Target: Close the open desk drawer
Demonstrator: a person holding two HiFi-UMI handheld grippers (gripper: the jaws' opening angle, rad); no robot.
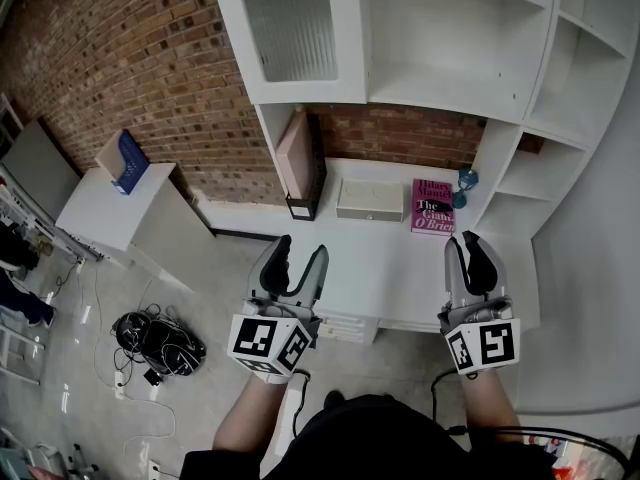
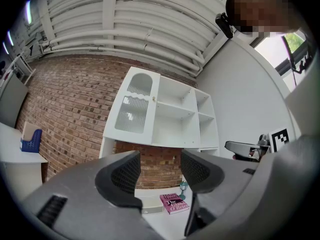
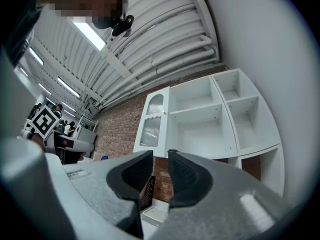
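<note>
Forearms reach up from the bottom of the head view, each hand holding a gripper over a white desk [image 1: 400,268] set against a brick wall [image 1: 120,58]. The left gripper [image 1: 302,248] has its jaws spread wide, with nothing between them. The right gripper [image 1: 467,240] has its jaws drawn near each other with a narrow gap left; they are also empty. Both tools hang above the desk's front part, touching nothing, and in their own views they look toward the white shelf unit [image 1: 450,28] that rises from the back of the desk.

Between the two grippers, just under the desk's front edge, the white front of the drawer [image 1: 345,326] pokes out a little; neither tool is on it.

At the back of the desktop a pink book [image 1: 433,206] lies flat, with a low white box [image 1: 369,199] just beside it on the left and a small blue object [image 1: 467,183] standing by its right corner. A black file holder [image 1: 305,168] stands further left. Off to the left, a blue box [image 1: 128,163] sits on a white side table [image 1: 100,208], and a tangle of black cables [image 1: 155,343] lies on the floor.
</note>
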